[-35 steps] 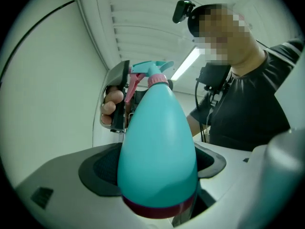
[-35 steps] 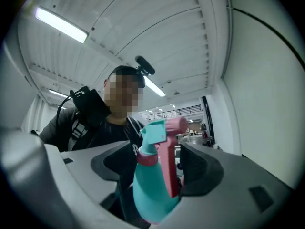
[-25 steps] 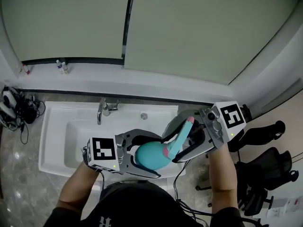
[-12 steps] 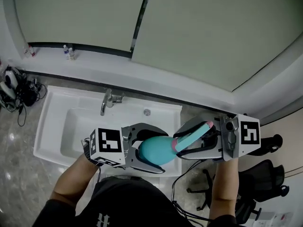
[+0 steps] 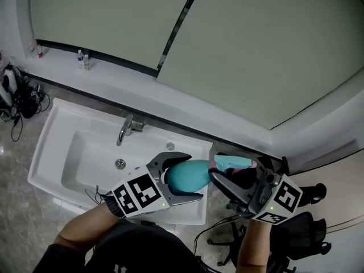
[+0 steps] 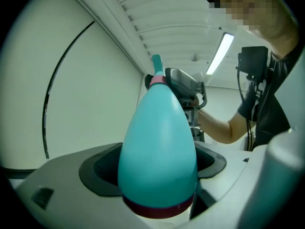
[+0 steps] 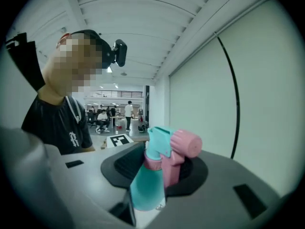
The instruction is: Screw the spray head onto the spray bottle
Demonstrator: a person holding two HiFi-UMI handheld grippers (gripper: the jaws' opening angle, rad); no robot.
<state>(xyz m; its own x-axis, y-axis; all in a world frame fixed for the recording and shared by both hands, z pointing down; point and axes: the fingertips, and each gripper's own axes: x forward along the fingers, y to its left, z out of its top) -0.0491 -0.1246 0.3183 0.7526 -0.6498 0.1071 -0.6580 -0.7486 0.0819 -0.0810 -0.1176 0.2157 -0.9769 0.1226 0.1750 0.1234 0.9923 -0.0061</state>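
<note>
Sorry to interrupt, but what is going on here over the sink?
A person is working with a gripper in each hand above the sink. The left gripper is clamped on the body of a teal bottle, held roughly level. The right gripper has just been closing its jaws and grips the pink and teal spray head, which sits on the bottle's neck. Whether it is screwed tight cannot be told.
</note>
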